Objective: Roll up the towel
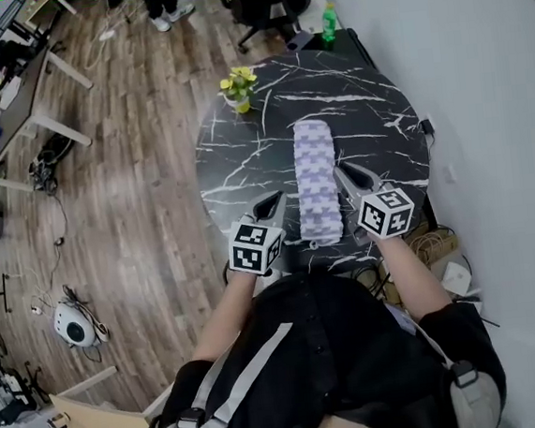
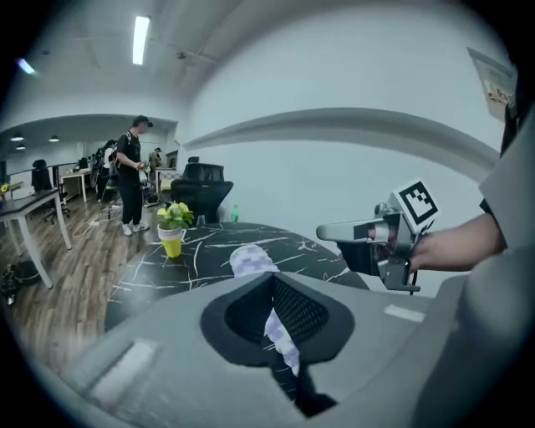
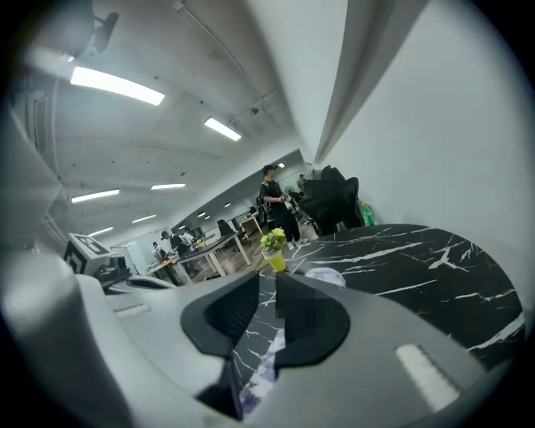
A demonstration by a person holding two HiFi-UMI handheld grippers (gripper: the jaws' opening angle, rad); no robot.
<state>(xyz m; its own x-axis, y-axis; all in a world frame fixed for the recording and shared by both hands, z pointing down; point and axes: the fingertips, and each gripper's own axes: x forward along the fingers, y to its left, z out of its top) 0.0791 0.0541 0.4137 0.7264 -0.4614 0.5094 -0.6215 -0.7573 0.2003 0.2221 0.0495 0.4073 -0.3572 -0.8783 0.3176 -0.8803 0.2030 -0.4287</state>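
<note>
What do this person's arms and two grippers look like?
The left claw and right claw are dark grey with tapering, pointed jaws; each carries a white cube printed with black square markers. The person wears a black top crossed by grey straps with buckles; its sleeves leave the forearms uncovered.

We find the towel lying lengthwise on the table, with the left gripper just beside its left edge and the right gripper just beside its right (both at the near end). A potted plant stands behind, toward the left.
</note>
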